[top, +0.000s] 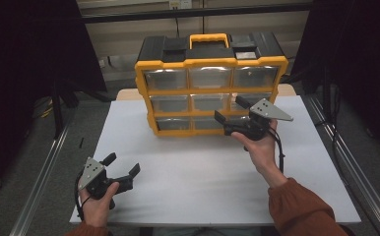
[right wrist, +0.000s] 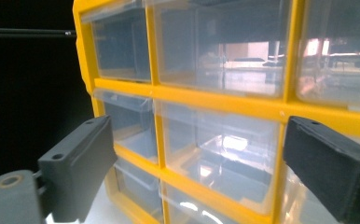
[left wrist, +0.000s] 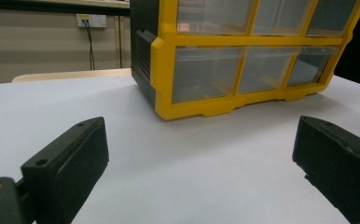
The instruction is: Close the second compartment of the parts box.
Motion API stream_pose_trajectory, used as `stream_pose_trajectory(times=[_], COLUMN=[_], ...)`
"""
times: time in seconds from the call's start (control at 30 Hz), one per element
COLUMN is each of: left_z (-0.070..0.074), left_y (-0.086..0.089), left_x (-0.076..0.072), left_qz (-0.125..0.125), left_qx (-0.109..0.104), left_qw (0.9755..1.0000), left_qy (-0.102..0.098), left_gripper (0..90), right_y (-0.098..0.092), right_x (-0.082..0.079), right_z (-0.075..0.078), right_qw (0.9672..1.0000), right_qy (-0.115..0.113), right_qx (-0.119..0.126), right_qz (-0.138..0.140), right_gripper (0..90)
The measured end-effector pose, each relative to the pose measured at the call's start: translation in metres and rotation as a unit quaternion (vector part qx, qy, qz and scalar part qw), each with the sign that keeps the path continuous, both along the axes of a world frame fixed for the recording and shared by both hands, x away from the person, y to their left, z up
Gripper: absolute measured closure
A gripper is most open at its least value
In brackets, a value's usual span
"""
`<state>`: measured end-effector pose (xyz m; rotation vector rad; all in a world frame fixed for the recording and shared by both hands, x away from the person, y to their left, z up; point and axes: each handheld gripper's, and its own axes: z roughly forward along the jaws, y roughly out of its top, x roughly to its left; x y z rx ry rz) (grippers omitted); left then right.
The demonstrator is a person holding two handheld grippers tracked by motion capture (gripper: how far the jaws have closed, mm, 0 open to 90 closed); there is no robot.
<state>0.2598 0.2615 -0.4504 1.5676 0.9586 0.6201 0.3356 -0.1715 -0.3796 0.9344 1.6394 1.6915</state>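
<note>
White table (top: 188, 172); yellow drawer organizer (top: 210, 91) standing on it

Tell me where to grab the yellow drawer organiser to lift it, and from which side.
Grip the yellow carry handle on top of the drawer organiser, coming down from above. The organiser stands upright on the white table, and the handle arches clear of the black top, probably leaving room for a jaw under its bar. The flat front frame looks too wide for open jaws.

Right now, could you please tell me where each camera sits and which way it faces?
High view: above the person's side, facing down on the white table; both hands and grippers.
Left gripper view: low over the table, facing the yellow organizer; its open jaws.
Right gripper view: close before the drawers; its open jaws.
All views share the organizer.
</note>
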Motion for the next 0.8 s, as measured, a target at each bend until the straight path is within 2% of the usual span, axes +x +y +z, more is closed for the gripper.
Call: stream_pose_trajectory(times=[0.13,0.17,0.27,0.4,0.5,0.67,0.7,0.8], left_z=[-0.001,-0.001,-0.001,0.000,0.000,0.000,0.000,-0.001], left_y=[0.000,0.001,0.000,0.000,-0.001,0.000,-0.001,0.002], left_x=[0.002,0.001,0.001,0.000,0.000,0.000,0.000,0.001], left_qz=[0.003,0.006,0.004,0.002,0.003,-0.002,0.001,-0.001], left_qx=[-0.013,-0.010,-0.016,-0.010,-0.015,-0.007,-0.013,-0.013], left_qw=[0.9999,0.9999,0.9999,0.9999,0.9999,1.0000,0.9999,0.9999], left_qy=[0.006,0.008,0.004,0.001,0.001,0.000,0.001,0.008], left_gripper=[4.4,4.4,4.4,4.0,3.9,3.6,3.6,3.7], right_y=[-0.005,-0.007,-0.011,-0.017,-0.022,-0.030,-0.032,-0.038], right_x=[-0.005,-0.007,-0.009,-0.011,-0.017,-0.026,-0.028,-0.033], right_z=[-0.006,-0.008,-0.014,-0.018,-0.024,-0.031,-0.032,-0.036], right_qw=[0.9999,0.9999,0.9995,0.9994,0.9988,0.9981,0.9980,0.9975], right_qy=[0.012,0.013,0.026,0.030,0.036,0.041,0.039,0.040], right_qx=[-0.011,-0.011,-0.013,-0.014,-0.023,-0.034,-0.037,-0.041], right_qz=[0.004,0.000,-0.009,-0.013,-0.021,-0.032,-0.034,-0.042], right_gripper=[4.5,4.4,2.6,2.2,1.4,2.2,2.2,2.2])
